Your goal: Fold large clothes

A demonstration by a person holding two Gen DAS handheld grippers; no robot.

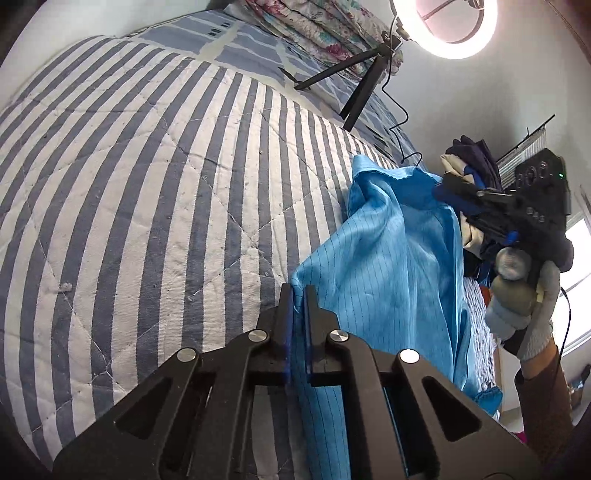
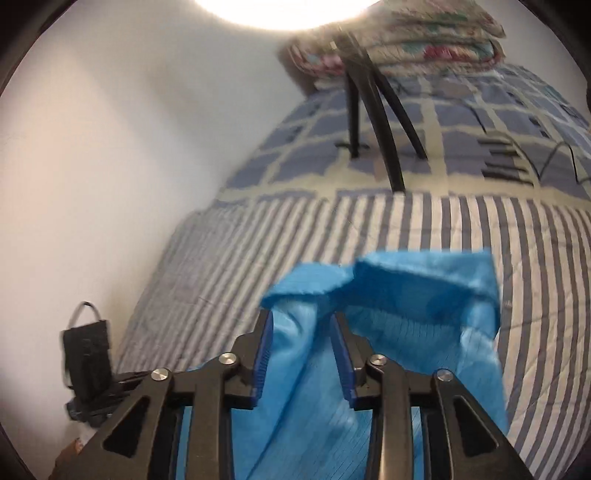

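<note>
pinching blue garment (image 1: 391, 258) in left gripper (image 1: 298, 291) over striped bed (image 1: 147, 184)

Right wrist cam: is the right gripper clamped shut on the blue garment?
No, the right gripper stands open, its pads apart, with the blue garment lying loose between them.

Both grippers are showing black angular linkage arms with round silver pivot screws and blue finger pads (image 2: 263, 354). The person's hand (image 1: 532, 314) is wearing a grey knit glove.

Garment (image 1: 391, 258): on my quilt (image 1: 147, 184), at 3 o'clock.
Tripod (image 1: 354, 77): behind it, at 1 o'clock.
Folded bedding (image 1: 314, 26): at 12, farthest back.
</note>
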